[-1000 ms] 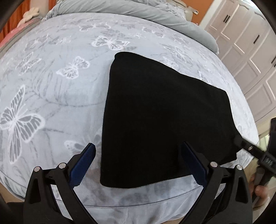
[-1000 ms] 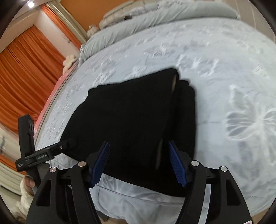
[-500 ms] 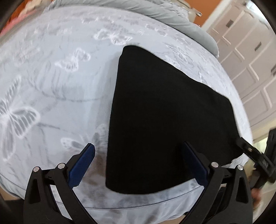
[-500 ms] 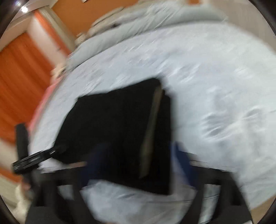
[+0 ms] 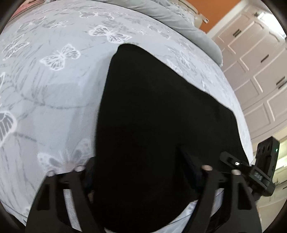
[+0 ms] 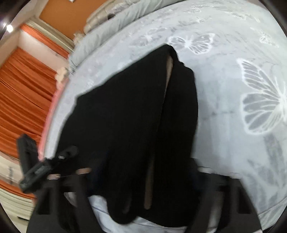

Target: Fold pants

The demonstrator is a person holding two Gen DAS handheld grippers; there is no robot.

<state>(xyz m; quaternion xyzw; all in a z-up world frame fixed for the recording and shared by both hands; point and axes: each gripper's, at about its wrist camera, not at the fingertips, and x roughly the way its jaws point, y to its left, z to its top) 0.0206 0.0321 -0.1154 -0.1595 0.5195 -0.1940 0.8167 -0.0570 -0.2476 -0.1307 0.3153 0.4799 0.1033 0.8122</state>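
Observation:
Black folded pants (image 5: 157,114) lie on the bed near its front edge; in the right wrist view (image 6: 132,121) a tan lining strip shows along a fold. My left gripper (image 5: 141,166) is open, its fingers straddling the near left part of the pants, low over the cloth. My right gripper (image 6: 143,172) is open too, its fingers either side of the near right part. Each gripper shows in the other's view, the right one (image 5: 251,170) at the pants' right corner, the left one (image 6: 41,166) at the left corner.
The bed has a grey bedspread with white butterflies (image 5: 53,80). Grey pillows (image 5: 170,16) lie at the far end. White wardrobe doors (image 5: 260,62) stand to the right, orange curtains (image 6: 21,93) to the left. The bed's front edge (image 6: 161,225) runs just below the pants.
Both grippers have moved forward and down onto the near edge of the pants, which now fill more of each view. The jaws remain open.

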